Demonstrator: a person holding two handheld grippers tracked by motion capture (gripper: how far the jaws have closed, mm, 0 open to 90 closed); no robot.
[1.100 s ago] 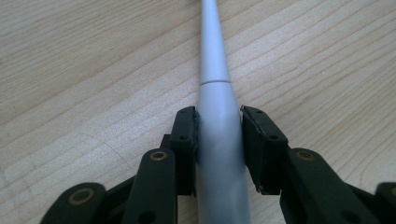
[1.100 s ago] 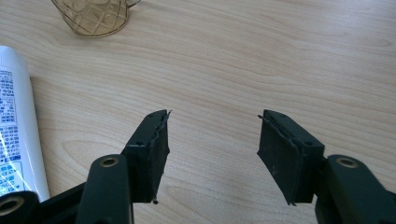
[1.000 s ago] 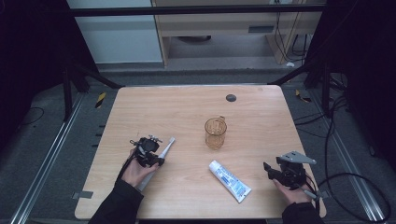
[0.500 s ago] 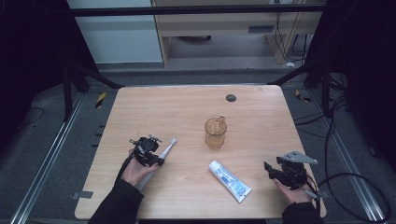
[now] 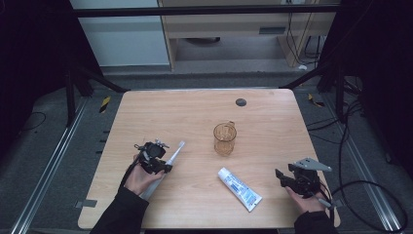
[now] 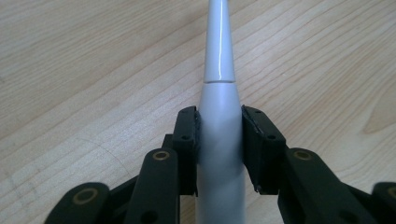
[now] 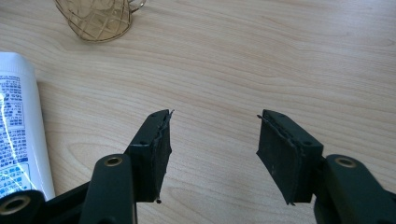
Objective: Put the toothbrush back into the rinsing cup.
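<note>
The left gripper (image 6: pixel 219 144) has just squeezed onto the toothbrush (image 6: pixel 218 112), which lies on the table (image 5: pixel 195 117). It looks ready to lift. The right gripper (image 7: pixel 212 154) waits, jaws spread.

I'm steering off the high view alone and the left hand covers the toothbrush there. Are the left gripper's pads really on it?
Observer: Yes. In the left gripper view both pads press the sides of the white toothbrush handle, just below the seam where its neck starts.
Operator: And the right gripper?
Observer: The right gripper has its jaws wide apart with bare table between them.
Operator: Anything close to it?
Observer: The toothpaste tube lies beside one jaw, apart from it, and the amber glass mug stands farther ahead.
</note>
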